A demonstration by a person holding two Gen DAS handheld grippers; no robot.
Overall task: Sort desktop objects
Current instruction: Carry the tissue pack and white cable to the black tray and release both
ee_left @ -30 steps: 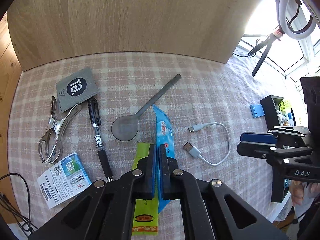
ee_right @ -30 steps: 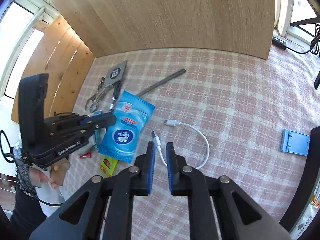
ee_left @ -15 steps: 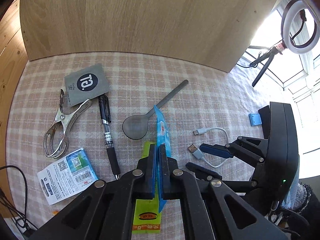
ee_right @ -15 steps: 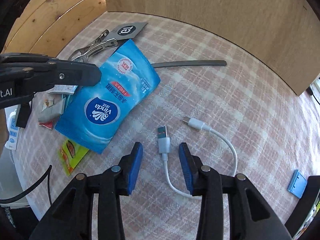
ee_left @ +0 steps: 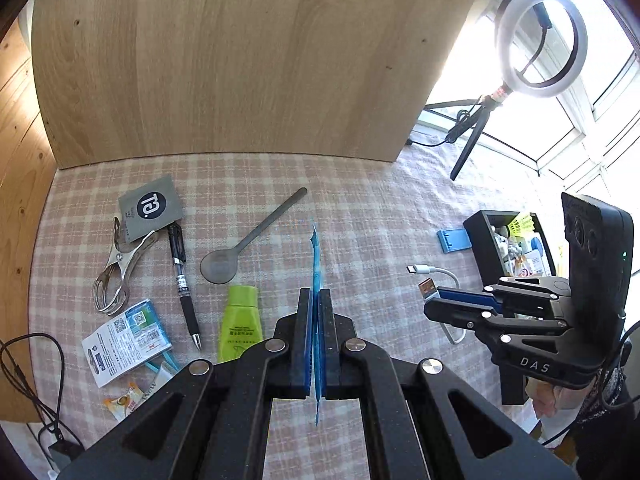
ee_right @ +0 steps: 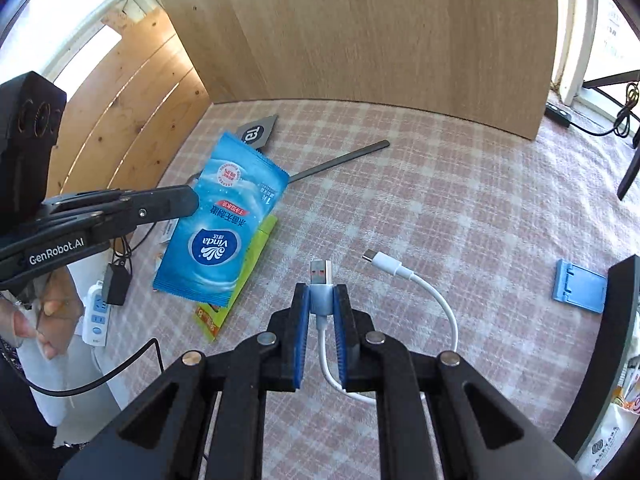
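My left gripper (ee_left: pixel 315 300) is shut on a blue Vinda wet-wipe packet (ee_left: pixel 316 260), seen edge-on and held above the checked cloth; the right wrist view shows its flat face (ee_right: pixel 224 224). My right gripper (ee_right: pixel 320 298) is closed on the USB-A plug of a white cable (ee_right: pixel 420 280) that lies on the cloth; the cable also shows in the left wrist view (ee_left: pixel 434 276). The right gripper appears at the right of the left wrist view (ee_left: pixel 434 300).
On the cloth lie a grey spoon (ee_left: pixel 248 240), a black pen (ee_left: pixel 182 276), a metal clip (ee_left: pixel 116 272), a grey sachet (ee_left: pixel 150 206), a green sachet (ee_left: pixel 240 322), a printed packet (ee_left: pixel 126 338), a blue stand (ee_left: pixel 452 240) and a black box of items (ee_left: pixel 508 248).
The right gripper has closed from open onto the cable's USB-A plug. The left gripper has lifted and shifted right with the blue packet, uncovering the green sachet.
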